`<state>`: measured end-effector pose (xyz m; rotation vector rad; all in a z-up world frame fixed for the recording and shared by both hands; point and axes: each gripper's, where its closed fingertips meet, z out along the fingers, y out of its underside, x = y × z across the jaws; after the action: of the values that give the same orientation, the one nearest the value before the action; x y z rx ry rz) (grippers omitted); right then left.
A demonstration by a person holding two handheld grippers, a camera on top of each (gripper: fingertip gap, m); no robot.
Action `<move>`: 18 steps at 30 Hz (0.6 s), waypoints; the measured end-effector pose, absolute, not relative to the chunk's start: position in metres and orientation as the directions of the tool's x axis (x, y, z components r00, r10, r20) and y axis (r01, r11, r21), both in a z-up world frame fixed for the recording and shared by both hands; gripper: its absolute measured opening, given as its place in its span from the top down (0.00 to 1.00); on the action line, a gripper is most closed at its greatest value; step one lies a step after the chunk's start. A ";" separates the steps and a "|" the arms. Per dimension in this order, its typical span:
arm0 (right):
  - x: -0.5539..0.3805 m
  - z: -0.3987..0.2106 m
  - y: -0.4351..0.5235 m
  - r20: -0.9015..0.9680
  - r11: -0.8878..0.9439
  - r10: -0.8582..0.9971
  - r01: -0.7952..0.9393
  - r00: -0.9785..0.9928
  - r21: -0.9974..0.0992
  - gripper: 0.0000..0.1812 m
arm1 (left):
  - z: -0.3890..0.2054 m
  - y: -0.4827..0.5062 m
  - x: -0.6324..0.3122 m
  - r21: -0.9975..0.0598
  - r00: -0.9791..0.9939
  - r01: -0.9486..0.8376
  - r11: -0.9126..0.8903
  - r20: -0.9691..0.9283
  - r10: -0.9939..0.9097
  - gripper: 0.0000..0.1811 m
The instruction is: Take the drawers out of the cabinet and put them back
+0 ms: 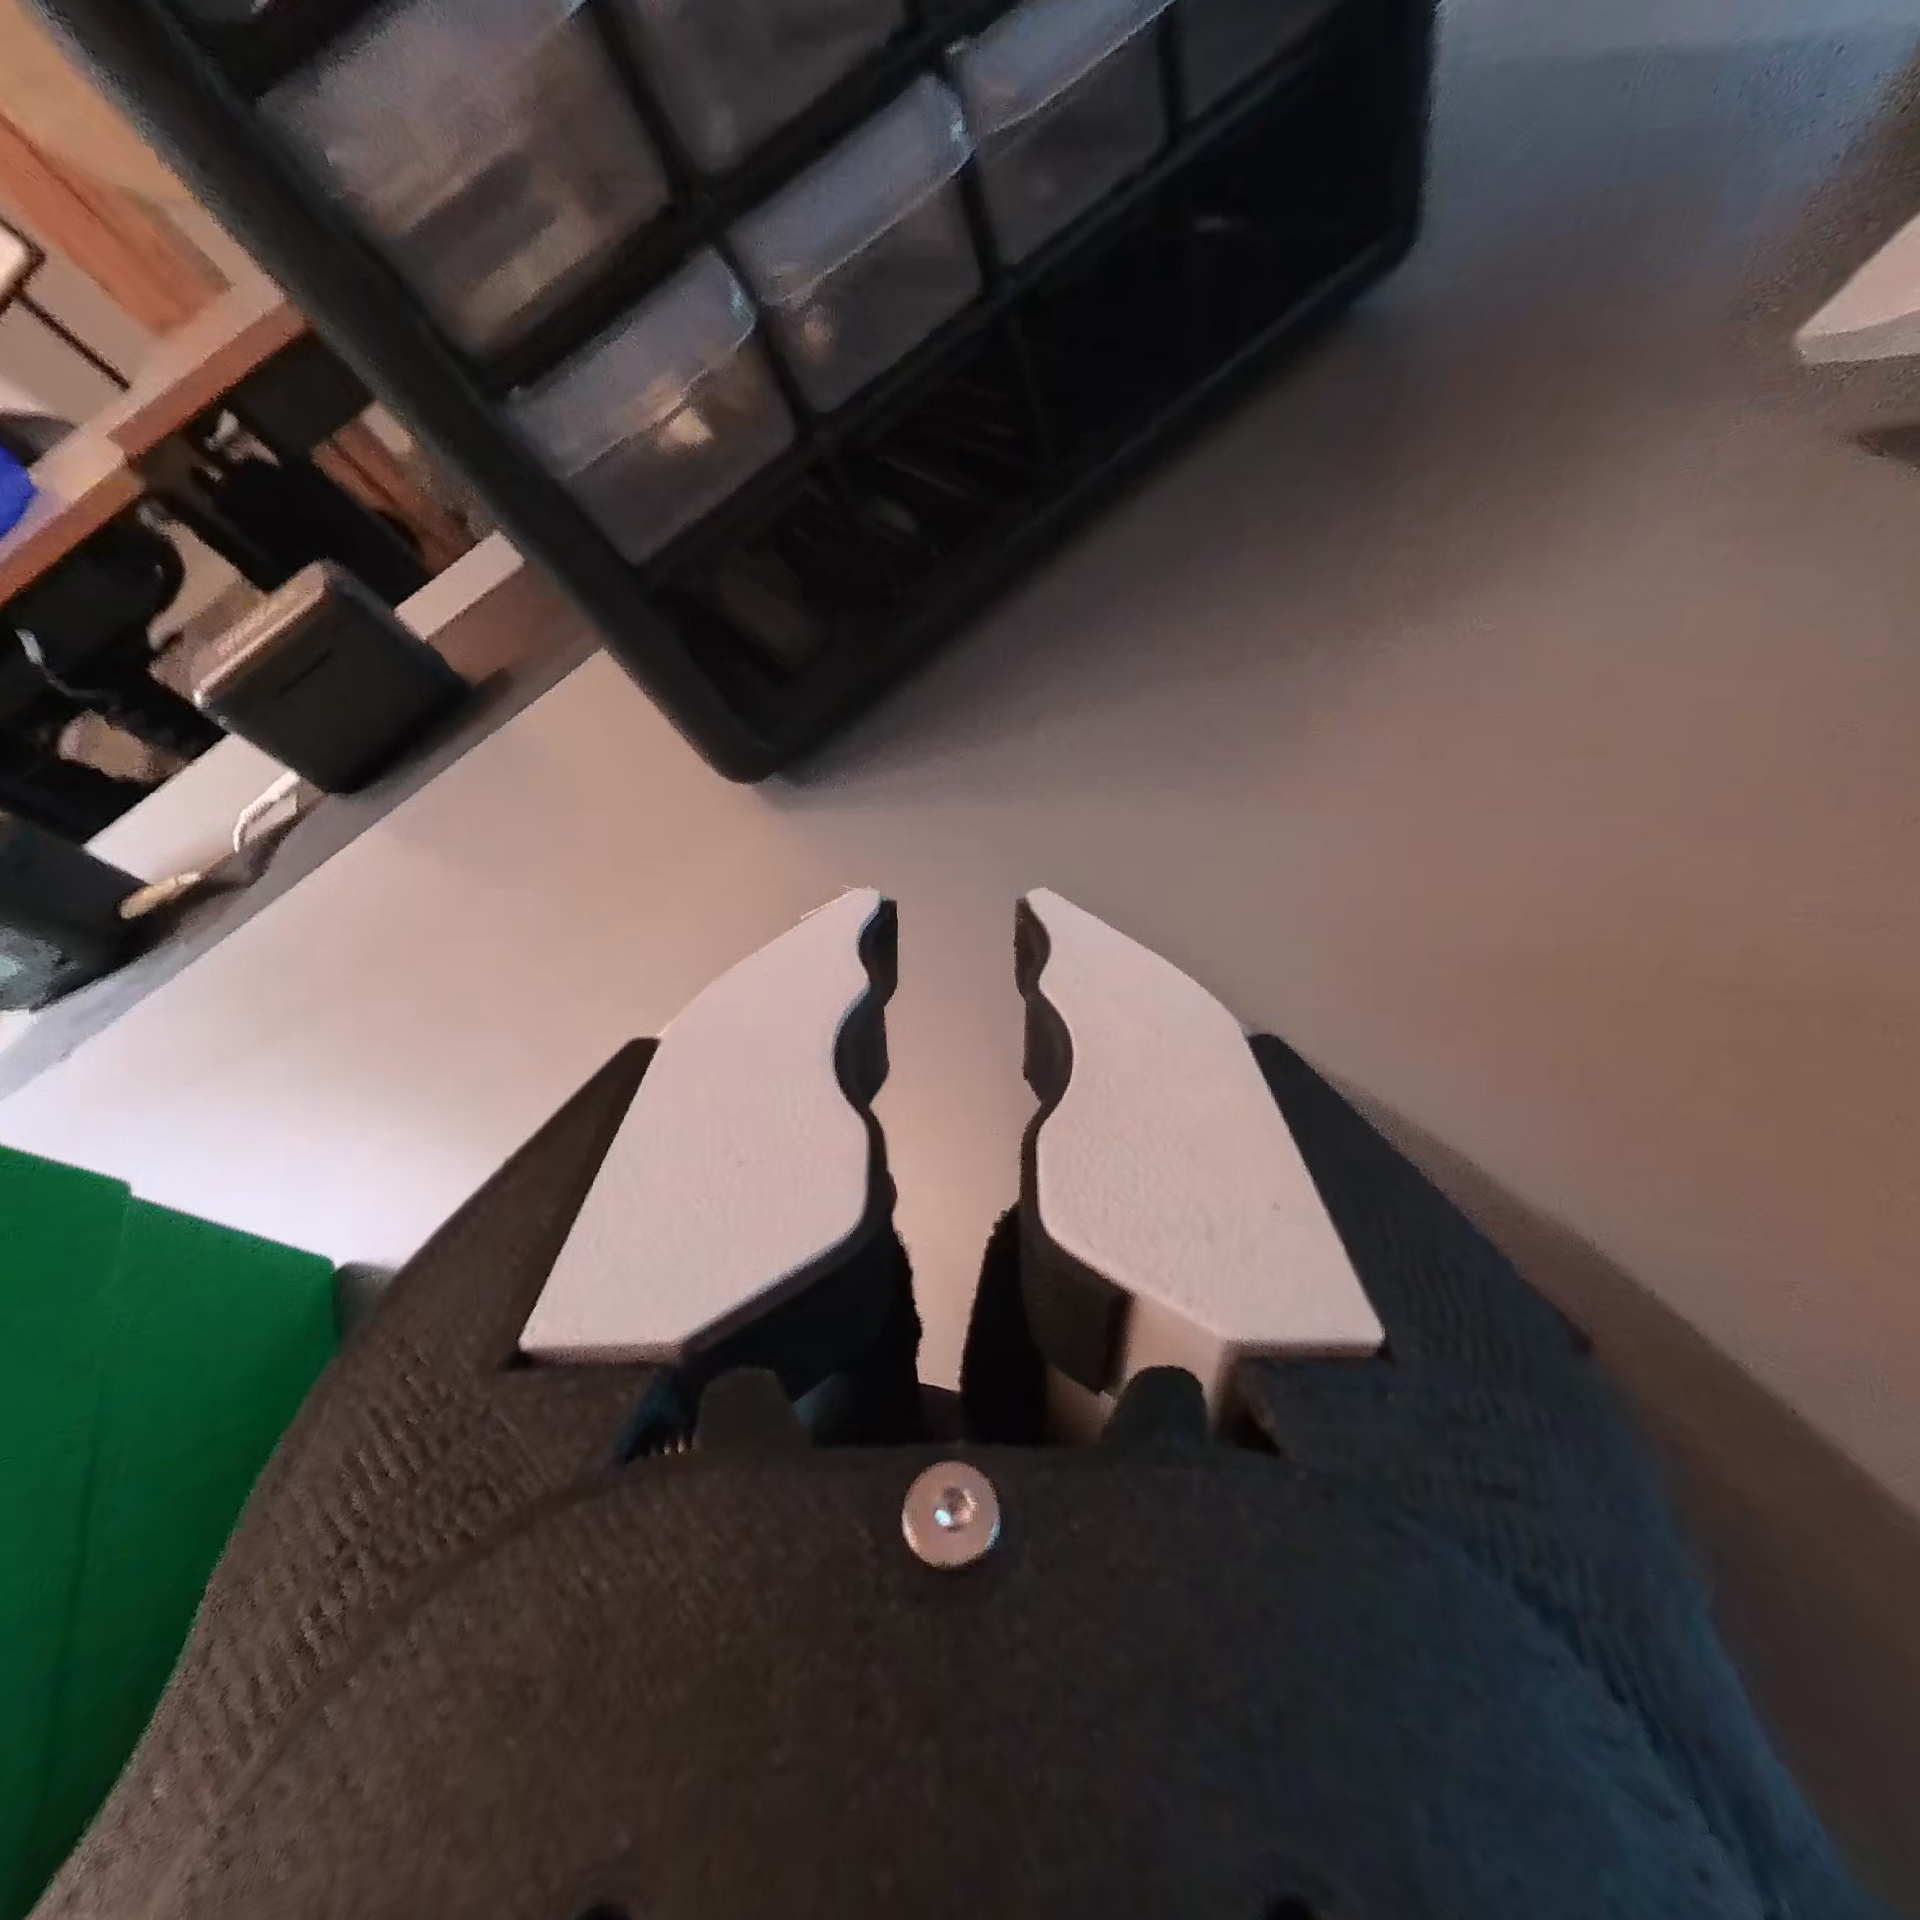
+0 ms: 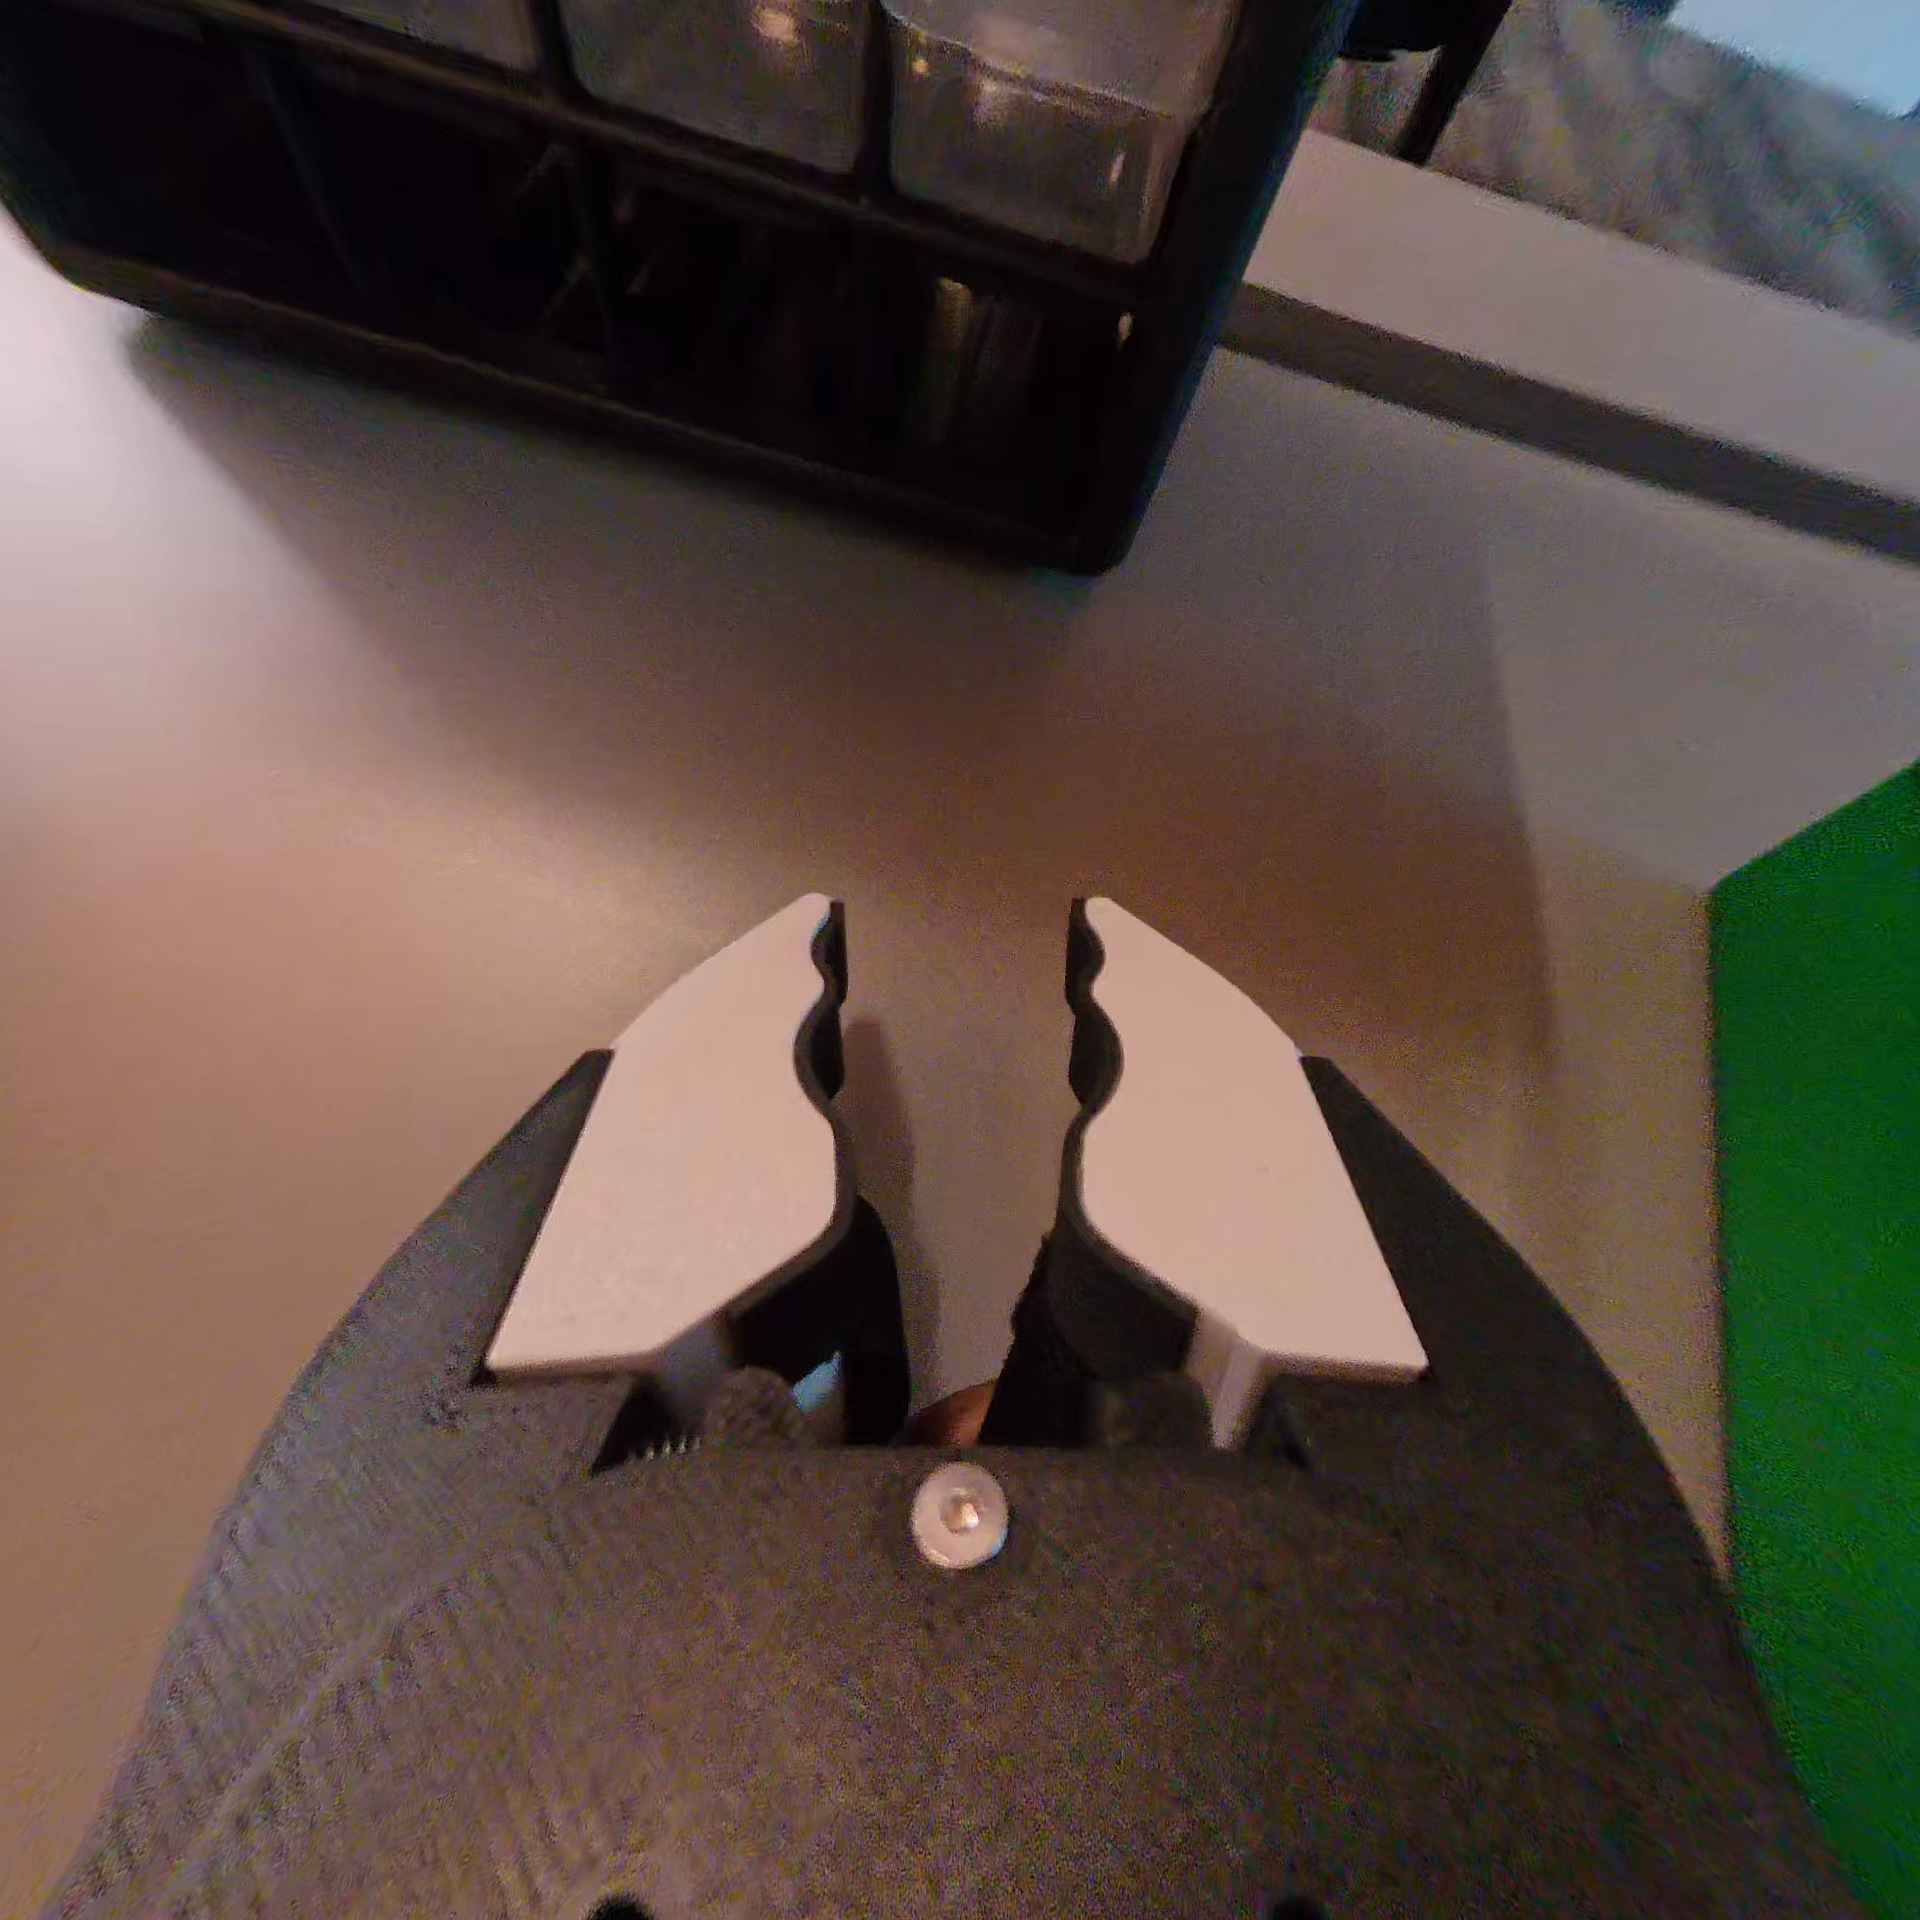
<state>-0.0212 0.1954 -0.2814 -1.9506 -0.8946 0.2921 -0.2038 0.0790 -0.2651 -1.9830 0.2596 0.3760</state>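
Left wrist view: left gripper (image 1: 956, 914) over the grey table (image 1: 1351, 831), jaws a narrow gap apart, nothing btwn them. Black drawer cabinet (image 1: 1382, 197) ahead, tilted in frame, well apart from the tips; clear drawers (image 1: 862, 281) in upper slots, bottom row looks empty. Green panel (image 1: 135, 1455) at lower left.

Right wrist view: right gripper (image 2: 956, 925) parted a bit wider, also holding nothing. Cabinet (image 2: 1174, 416) ahead w/ clear drawers (image 2: 1039, 135) above dark bottom slots. Green panel (image 2: 1829, 1247) at right.

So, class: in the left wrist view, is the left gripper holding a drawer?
No: the left gripper is open with only bare table between its fingers.
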 end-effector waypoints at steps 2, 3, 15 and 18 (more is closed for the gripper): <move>-0.016 -0.271 0.163 0.057 -0.298 0.723 0.385 0.689 -0.873 0.78 | -0.258 0.075 -0.199 -0.856 0.924 -0.362 -0.370 -0.383 -0.018 0.89; -0.013 -0.260 0.141 0.021 -0.278 0.753 0.346 0.658 -0.896 0.77 | -0.255 0.074 -0.199 -0.869 0.931 -0.345 -0.355 -0.364 -0.014 0.89; 0.173 -0.183 0.126 0.329 -0.073 0.559 0.441 0.761 -0.895 0.71 | -0.250 0.072 -0.204 -0.924 0.983 -0.179 -0.337 -0.179 -0.030 0.87; 0.186 -0.214 0.147 0.313 -0.175 0.549 0.473 0.775 -0.863 0.75 | -0.250 0.071 -0.204 -0.925 0.982 -0.185 -0.333 -0.186 -0.028 0.87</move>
<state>0.1861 0.1468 -0.2138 -1.8133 -0.7909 0.0821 -0.2038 0.0712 -0.2498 -1.9061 0.1535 0.1598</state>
